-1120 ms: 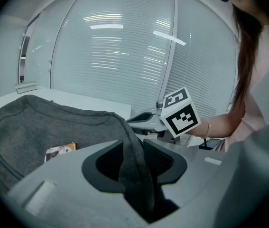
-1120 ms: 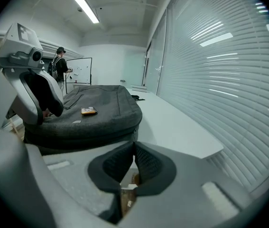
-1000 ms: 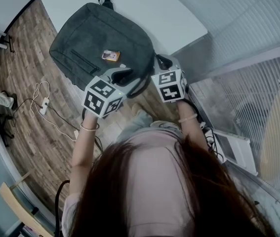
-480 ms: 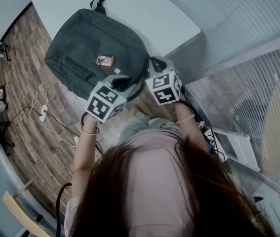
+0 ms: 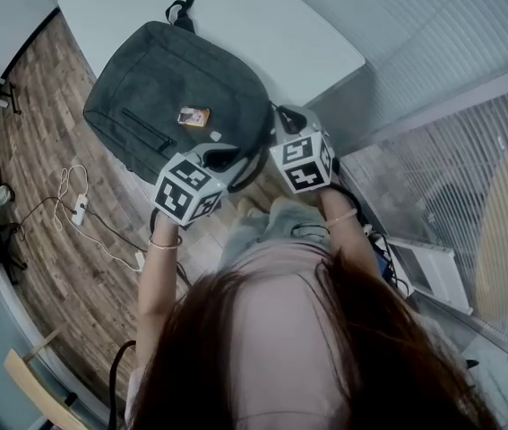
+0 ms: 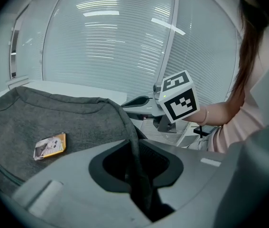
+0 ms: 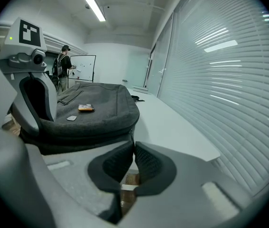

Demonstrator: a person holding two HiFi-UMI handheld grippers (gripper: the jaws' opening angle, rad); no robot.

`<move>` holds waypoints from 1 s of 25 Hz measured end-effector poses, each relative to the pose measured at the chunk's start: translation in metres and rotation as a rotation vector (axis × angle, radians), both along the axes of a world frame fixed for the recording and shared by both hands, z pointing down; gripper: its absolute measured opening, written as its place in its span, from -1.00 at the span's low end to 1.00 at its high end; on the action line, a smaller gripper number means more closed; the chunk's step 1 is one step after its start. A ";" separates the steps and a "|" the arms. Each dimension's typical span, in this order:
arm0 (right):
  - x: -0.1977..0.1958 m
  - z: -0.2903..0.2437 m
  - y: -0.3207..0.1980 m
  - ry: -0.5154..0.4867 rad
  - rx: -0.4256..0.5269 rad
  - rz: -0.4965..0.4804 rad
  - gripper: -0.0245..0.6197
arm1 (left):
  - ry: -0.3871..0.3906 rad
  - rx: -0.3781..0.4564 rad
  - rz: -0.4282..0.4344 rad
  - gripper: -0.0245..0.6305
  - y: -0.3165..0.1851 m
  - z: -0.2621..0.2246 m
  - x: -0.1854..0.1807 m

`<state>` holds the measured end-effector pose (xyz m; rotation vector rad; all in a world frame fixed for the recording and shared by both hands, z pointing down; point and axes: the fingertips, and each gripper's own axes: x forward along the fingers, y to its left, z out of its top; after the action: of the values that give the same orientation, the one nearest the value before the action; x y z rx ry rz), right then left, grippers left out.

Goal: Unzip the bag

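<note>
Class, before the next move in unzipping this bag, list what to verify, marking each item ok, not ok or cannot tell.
1. Bag fully on the table: not ok, one side appears to overhang the edge.
2. Strap pinched between the jaws of the left gripper, which have just been closing: ok.
3. Right gripper jaws together at the bag's near edge: ok.
4. Right gripper pinching the zip pull: cannot tell.
</note>
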<state>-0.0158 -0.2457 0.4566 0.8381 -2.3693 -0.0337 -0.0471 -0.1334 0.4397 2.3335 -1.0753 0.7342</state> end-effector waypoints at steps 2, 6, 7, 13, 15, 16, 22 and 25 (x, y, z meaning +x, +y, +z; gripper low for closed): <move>-0.002 -0.001 -0.004 -0.005 0.002 -0.002 -0.88 | 0.001 -0.001 0.002 -0.72 -0.001 0.000 -0.001; -0.005 0.001 -0.011 -0.008 -0.001 -0.012 -0.88 | 0.005 -0.010 0.006 -0.72 -0.001 0.003 0.000; -0.006 0.002 -0.012 -0.007 -0.002 -0.017 -0.88 | 0.008 -0.013 0.007 -0.72 -0.002 0.003 0.000; -0.009 0.000 -0.023 0.001 -0.014 -0.062 -0.87 | 0.046 -0.044 0.022 -0.72 -0.001 0.002 0.002; -0.011 0.000 -0.027 0.003 -0.016 -0.075 -0.87 | 0.052 -0.047 0.025 -0.72 -0.002 0.003 0.002; -0.013 0.001 -0.029 0.005 -0.016 -0.084 -0.87 | 0.054 -0.048 0.025 -0.72 -0.002 0.003 0.001; -0.019 0.000 -0.041 0.016 -0.010 -0.136 -0.87 | 0.070 -0.052 0.026 -0.72 -0.003 0.004 0.002; -0.025 0.002 -0.048 0.016 -0.011 -0.147 -0.87 | 0.078 -0.058 0.028 -0.72 -0.004 0.006 0.000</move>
<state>-0.0407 -0.2939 0.4583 0.6551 -2.4098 -0.0868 -0.0467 -0.1379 0.4456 2.3126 -0.9774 0.6690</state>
